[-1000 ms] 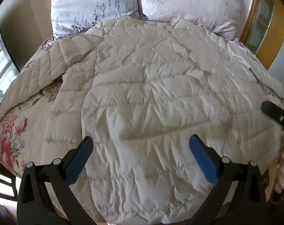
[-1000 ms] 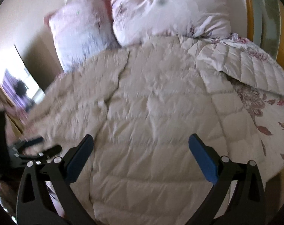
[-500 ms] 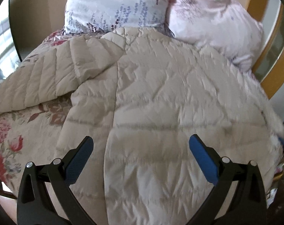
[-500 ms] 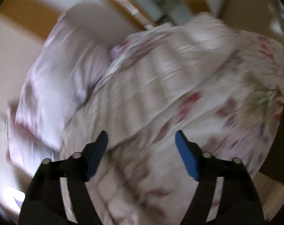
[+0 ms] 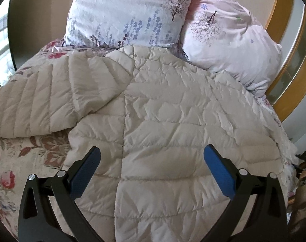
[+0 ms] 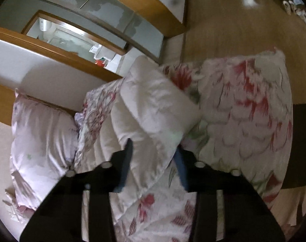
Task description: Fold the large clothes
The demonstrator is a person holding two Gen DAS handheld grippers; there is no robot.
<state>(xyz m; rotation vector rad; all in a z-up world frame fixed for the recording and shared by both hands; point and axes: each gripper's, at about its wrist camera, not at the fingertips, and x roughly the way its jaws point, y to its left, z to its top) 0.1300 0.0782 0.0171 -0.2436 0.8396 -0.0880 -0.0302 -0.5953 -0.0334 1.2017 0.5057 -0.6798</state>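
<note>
A large cream quilted down jacket (image 5: 169, 121) lies spread back-up on the bed, its left sleeve (image 5: 38, 100) stretched out to the left. My left gripper (image 5: 151, 167) is open and empty, hovering over the jacket's lower body. In the right wrist view my right gripper (image 6: 155, 161) has narrowed around the jacket's other sleeve (image 6: 153, 109), which runs between its blue pads; the view is blurred and rolled sideways, so contact is unclear.
Two floral pillows (image 5: 130, 14) stand at the head of the bed. A flowered bedspread (image 6: 247, 109) covers the bed. A wooden-framed wardrobe (image 6: 76, 26) and wooden floor (image 6: 243, 24) lie to the right of the bed.
My left gripper has moved in toward the jacket's left side. My right gripper has swung to the right sleeve, rolled sideways, and its jaws have narrowed around the sleeve.
</note>
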